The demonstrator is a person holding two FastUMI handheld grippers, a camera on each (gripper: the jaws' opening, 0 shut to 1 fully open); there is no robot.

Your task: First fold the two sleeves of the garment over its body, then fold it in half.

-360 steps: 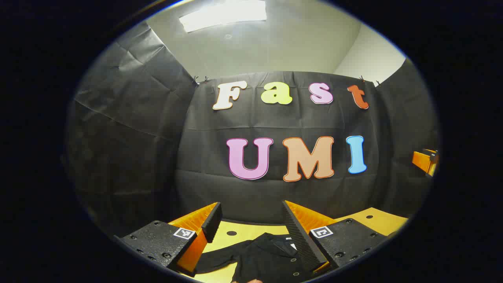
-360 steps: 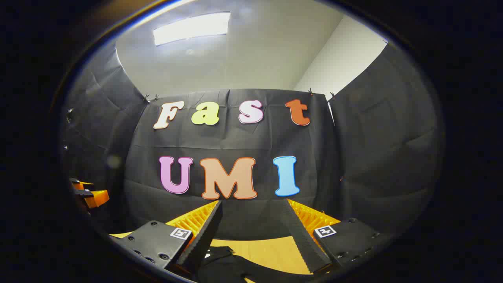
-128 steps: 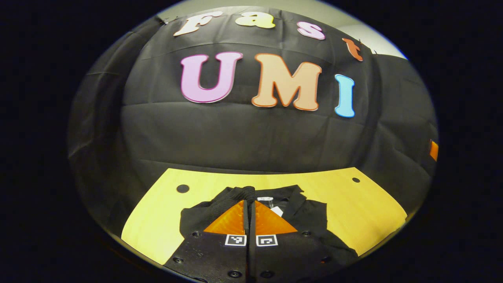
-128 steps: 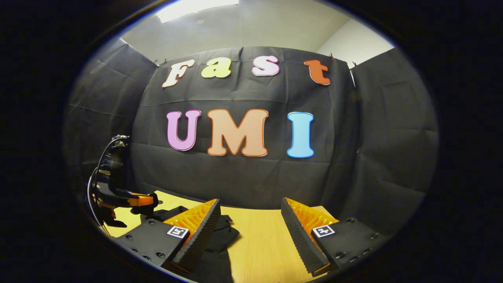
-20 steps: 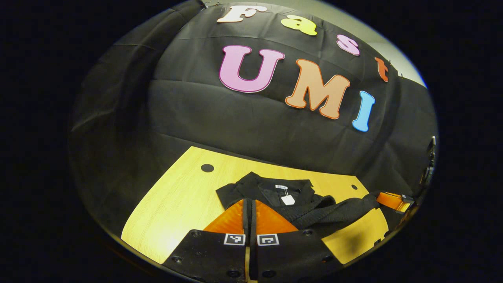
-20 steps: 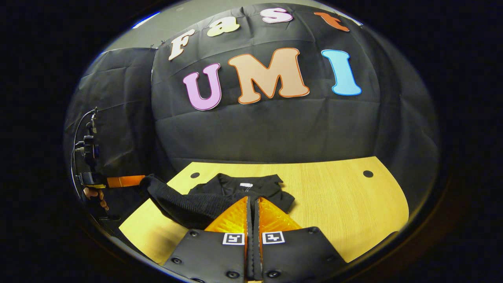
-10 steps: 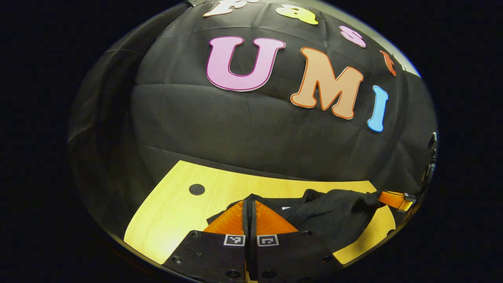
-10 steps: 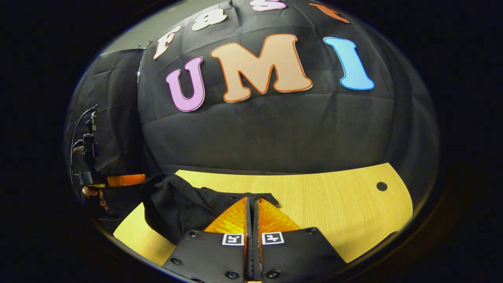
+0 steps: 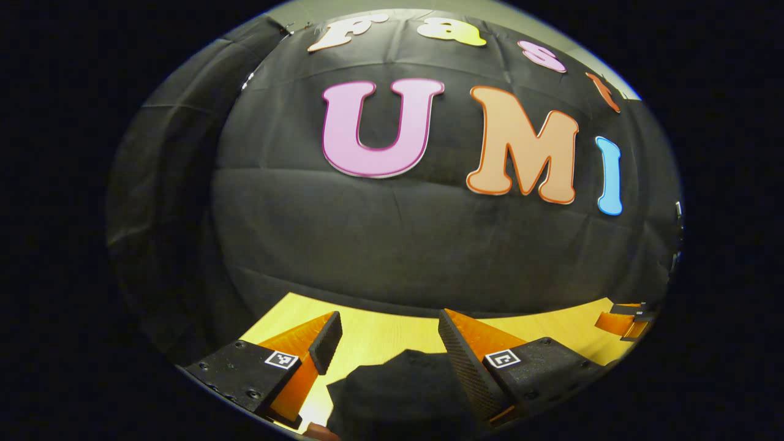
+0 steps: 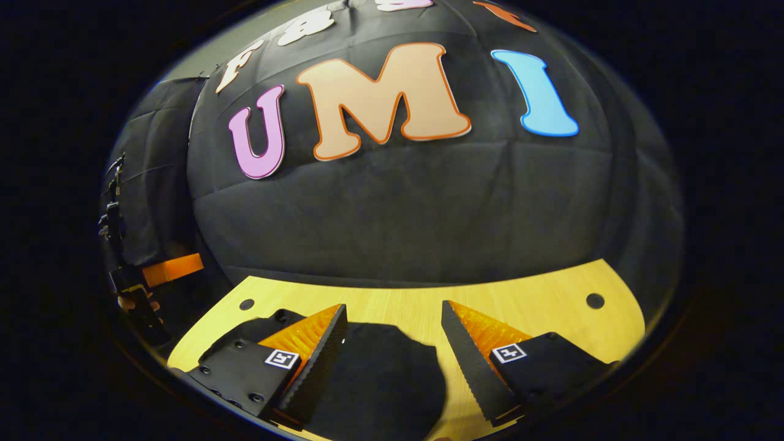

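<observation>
Black knit garment (image 10: 386,373) lies on the wooden surface (image 10: 520,306) between both sets of released jaws: left gripper (image 9: 388,343) and right gripper (image 10: 393,343) grasp nothing.

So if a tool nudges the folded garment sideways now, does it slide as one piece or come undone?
Probably it bunches rather than slides whole: the garment is soft dark cloth lying in a rounded, slack heap on the table. The top layer likely shifts first, since nothing pins it; both the left tool and right tool stand open above it.
</observation>
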